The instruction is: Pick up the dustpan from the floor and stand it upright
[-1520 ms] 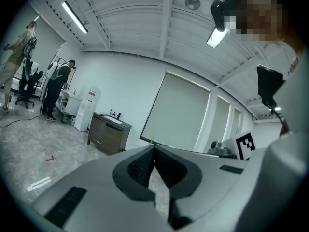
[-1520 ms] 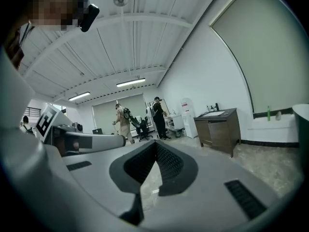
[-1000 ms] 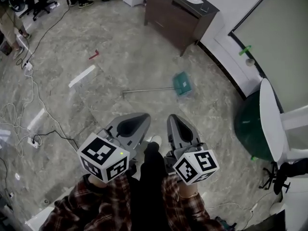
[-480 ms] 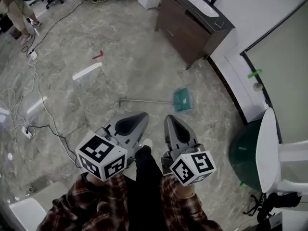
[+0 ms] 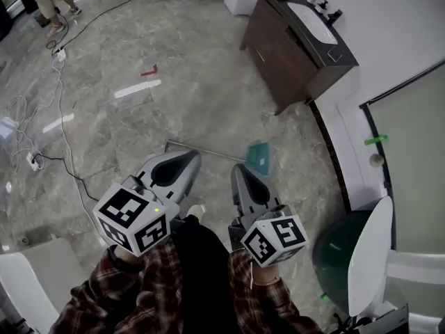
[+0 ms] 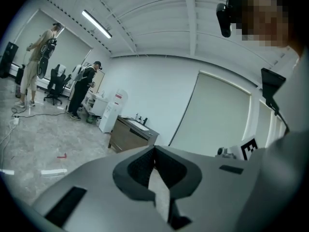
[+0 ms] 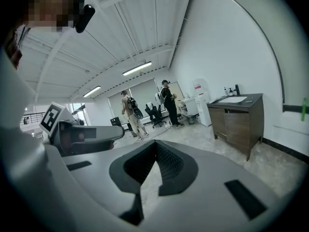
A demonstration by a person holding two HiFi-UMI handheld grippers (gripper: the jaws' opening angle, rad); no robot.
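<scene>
We hold the left gripper (image 5: 189, 160) and right gripper (image 5: 240, 171) fully closed, with nothing between the jaws. The dustpan (image 5: 260, 158) lies flat on the floor (image 5: 195, 96) beyond both tips, untouched

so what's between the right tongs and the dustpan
Nothing: in the head view only bare marble floor separates the right tongs from the teal dustpan lying ahead.

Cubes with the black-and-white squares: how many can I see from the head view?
2. The left cube rides on the left gripper, at the lower left. The right cube rides on the right gripper, at the lower middle. None seems hidden.
</scene>
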